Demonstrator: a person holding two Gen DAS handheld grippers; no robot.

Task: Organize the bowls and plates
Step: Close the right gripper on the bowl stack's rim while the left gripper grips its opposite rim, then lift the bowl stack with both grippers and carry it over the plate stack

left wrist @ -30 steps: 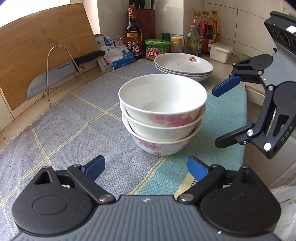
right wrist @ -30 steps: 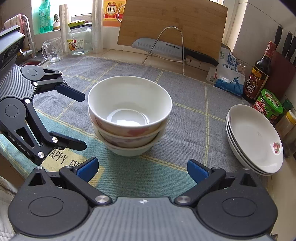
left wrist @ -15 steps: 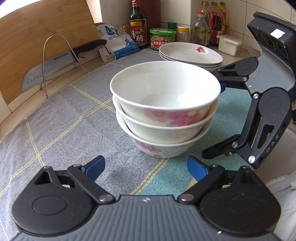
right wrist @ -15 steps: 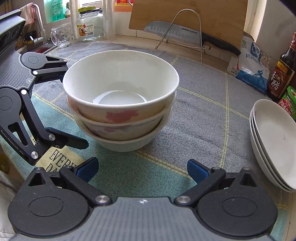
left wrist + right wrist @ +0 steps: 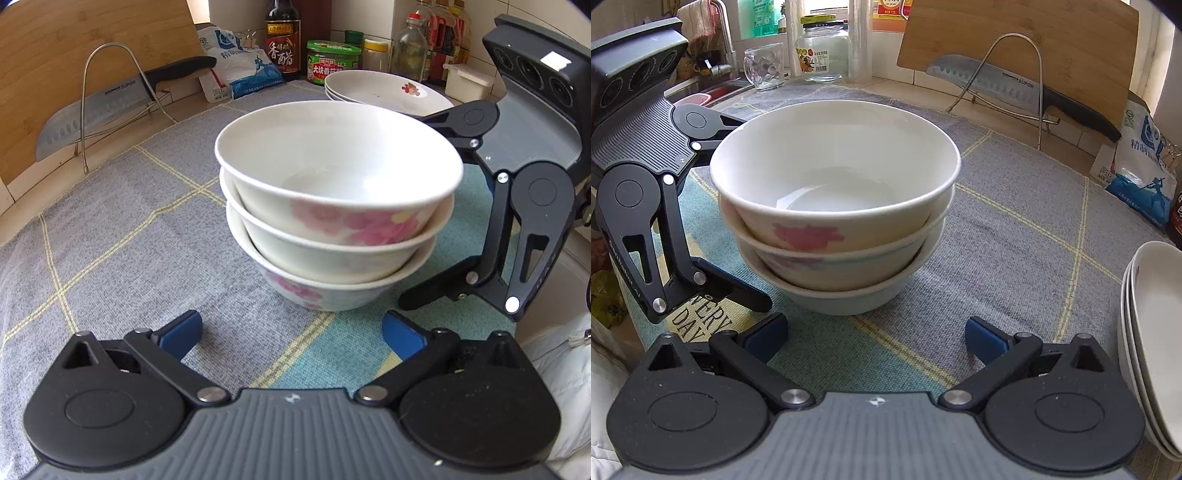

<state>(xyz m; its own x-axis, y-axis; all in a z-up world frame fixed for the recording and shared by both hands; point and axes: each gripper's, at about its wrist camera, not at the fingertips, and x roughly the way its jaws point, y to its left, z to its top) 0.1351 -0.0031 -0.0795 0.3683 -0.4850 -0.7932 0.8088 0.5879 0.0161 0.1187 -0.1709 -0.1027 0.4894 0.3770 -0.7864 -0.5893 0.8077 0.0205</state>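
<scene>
Closest to you, your left gripper points down at the cloth with its jaws opening, blue pads spread wide and nothing between them but bare mat. Your right gripper sits the same way on its side: jaws spread, released, pads clear of everything.

Just past both sets of fingertips stands the stack of three bowls, white with pink flowers, nested and upright on the checked cloth, near the seam where grey meets teal. The top bowl leans slightly off-centre in the one beneath. In the left wrist view your right gripper stands just beside the stack's right flank, one finger by the top rim and one down near the base (contact cannot be told from either view). In the right wrist view your left gripper mirrors this on the stack's left.

Beyond the bowls, well apart from them, lies the pile of shallow plates, stacked three deep with a small floral mark on the top one.

Farthest back: a knife resting in a wire rack against a wooden cutting board, a salt bag, a dark sauce bottle, and a green-lidded tub.
</scene>
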